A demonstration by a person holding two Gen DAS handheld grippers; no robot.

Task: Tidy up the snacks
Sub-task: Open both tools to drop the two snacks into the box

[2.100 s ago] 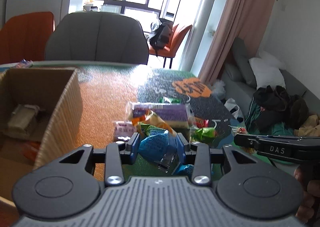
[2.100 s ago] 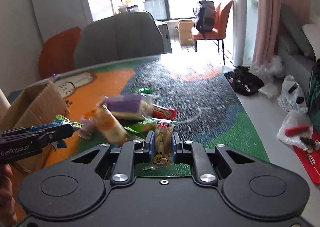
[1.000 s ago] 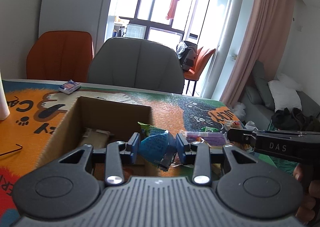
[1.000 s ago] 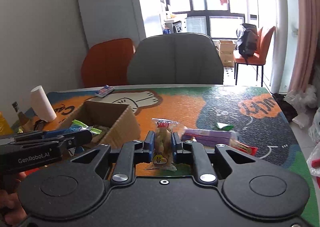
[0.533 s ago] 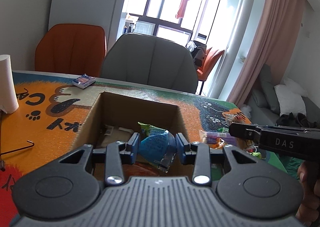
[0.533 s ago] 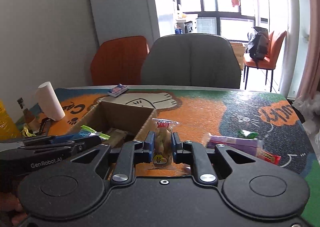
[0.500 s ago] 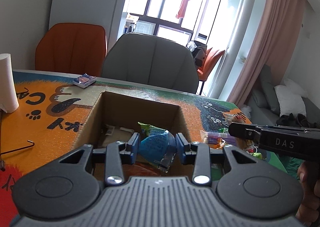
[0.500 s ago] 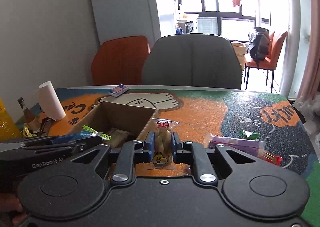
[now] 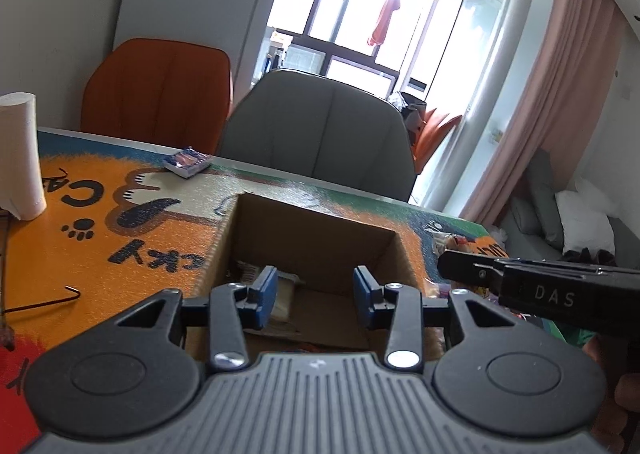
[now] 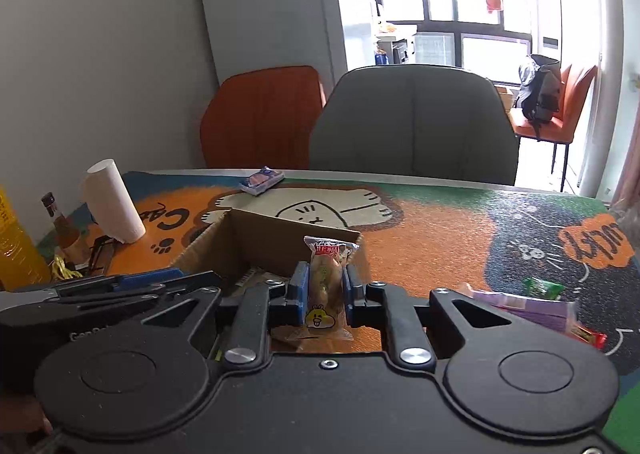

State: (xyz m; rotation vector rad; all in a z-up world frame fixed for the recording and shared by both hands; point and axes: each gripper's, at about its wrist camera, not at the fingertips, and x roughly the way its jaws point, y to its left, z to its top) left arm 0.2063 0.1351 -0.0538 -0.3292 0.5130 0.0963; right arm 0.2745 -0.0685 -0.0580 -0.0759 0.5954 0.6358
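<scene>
Right claw (image 10: 323,290) pinches snack packet (image 10: 325,286) over box (image 10: 276,238).

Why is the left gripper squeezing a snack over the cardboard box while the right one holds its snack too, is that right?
Not quite. In the left wrist view, the left gripper is open and empty over the cardboard box. The right gripper does hold its clear-wrapped snack.

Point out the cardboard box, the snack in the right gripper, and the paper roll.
cardboard box (image 9: 320,232): left wrist view, inner face of far wall.
wrapped snack (image 10: 326,282): right wrist view, middle of packet between the pads.
paper roll (image 10: 114,202): right wrist view, its side.
</scene>
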